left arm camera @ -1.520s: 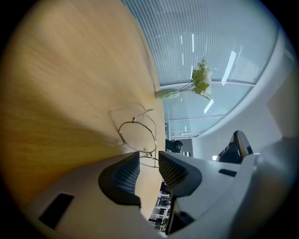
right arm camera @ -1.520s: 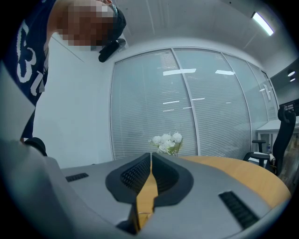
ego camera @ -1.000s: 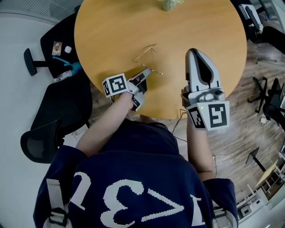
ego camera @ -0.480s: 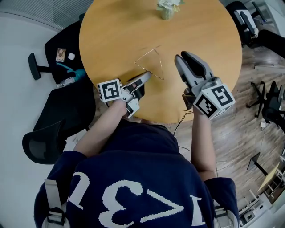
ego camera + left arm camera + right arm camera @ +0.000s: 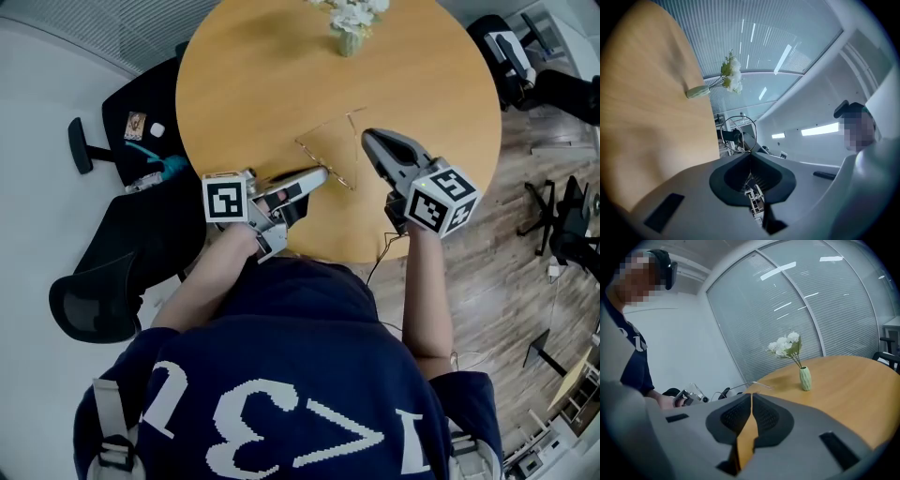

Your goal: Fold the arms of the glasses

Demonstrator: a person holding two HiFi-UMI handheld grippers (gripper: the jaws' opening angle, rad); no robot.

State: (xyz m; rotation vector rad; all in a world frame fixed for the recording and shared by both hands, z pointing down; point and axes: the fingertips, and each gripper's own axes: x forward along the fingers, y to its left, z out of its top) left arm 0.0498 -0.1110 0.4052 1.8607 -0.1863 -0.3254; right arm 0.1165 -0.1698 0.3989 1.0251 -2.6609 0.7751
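Note:
The thin wire-framed glasses (image 5: 323,130) hang just above the round wooden table (image 5: 422,75), near its front edge. My left gripper (image 5: 323,172) is shut on them at one end. In the left gripper view a round lens rim (image 5: 738,133) stands out past the closed jaws of the left gripper (image 5: 750,153). My right gripper (image 5: 367,137) is just to the right of the glasses, apart from them, shut with nothing between its jaws. The right gripper view shows the right gripper (image 5: 751,394), the glasses' thin wire (image 5: 757,384) beyond it, and the left gripper (image 5: 689,397) at left.
A small green vase of white flowers (image 5: 349,28) stands at the far side of the table. Black office chairs (image 5: 141,225) stand on the floor to the left. More chairs (image 5: 562,234) are at the right over wooden flooring.
My left gripper has risen from the table, lifting the glasses with it. The right gripper has swung left and lower, toward the glasses.

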